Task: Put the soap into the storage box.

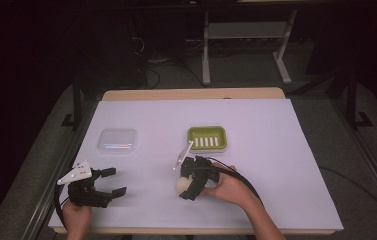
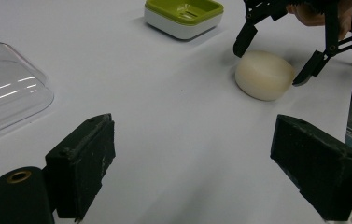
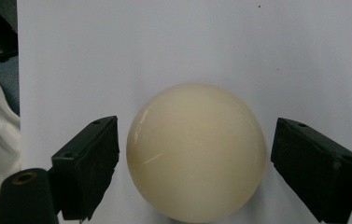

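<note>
High view first: the left claw [image 1: 110,182] sits near the table's [image 1: 276,165] front left edge, jaws spread wide with nothing between them, while the right claw [image 1: 185,181] reaches down over a cream round soap [image 1: 181,185] at centre front. Behind it sits a green soap dish [image 1: 206,138], and off to the left a clear plastic lid [image 1: 117,140]. Left gripper view now: its own jaws gape empty over white table, the soap [image 2: 264,74] lying ahead between the other claw's tips. Right gripper view: jaws stand open either side of the soap [image 3: 196,151], small gaps showing, no contact made.
</note>
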Tool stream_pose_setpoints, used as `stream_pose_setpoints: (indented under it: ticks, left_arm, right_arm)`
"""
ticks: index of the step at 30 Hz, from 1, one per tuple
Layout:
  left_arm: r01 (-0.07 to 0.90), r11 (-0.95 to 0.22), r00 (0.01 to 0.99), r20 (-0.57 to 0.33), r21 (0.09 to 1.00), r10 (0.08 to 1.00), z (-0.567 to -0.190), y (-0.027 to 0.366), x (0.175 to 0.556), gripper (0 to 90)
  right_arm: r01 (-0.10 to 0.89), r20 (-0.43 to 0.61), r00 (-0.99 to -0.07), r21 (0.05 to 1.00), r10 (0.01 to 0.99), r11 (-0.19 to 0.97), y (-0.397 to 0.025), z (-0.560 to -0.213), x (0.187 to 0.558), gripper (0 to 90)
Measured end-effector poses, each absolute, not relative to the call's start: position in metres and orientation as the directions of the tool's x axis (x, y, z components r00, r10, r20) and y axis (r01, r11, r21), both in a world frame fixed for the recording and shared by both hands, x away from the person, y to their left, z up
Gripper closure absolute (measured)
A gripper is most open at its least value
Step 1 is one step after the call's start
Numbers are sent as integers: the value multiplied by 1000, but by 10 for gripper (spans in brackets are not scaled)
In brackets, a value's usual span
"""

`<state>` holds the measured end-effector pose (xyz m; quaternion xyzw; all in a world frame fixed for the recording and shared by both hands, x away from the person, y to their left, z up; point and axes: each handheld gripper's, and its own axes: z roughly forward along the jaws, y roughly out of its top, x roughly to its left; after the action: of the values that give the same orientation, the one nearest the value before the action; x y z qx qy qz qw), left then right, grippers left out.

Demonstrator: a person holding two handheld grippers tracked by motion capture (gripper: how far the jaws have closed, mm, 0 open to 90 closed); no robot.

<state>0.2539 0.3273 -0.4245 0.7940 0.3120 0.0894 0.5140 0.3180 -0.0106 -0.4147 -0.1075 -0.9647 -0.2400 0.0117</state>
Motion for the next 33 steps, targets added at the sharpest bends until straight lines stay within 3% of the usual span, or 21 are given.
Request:
stream_pose_setpoints:
  ticks: [18, 33]
  left_arm:
    - [402, -276, 790, -178, 873, 587, -424, 327, 254, 132]
    - [402, -276, 790, -178, 873, 587, -424, 327, 254, 132]
  right_arm:
    - [216, 74, -976, 431, 204, 876, -5, -423, 318, 156]
    - [197, 49, -980, 415, 194, 888, -3, -426, 316, 217]
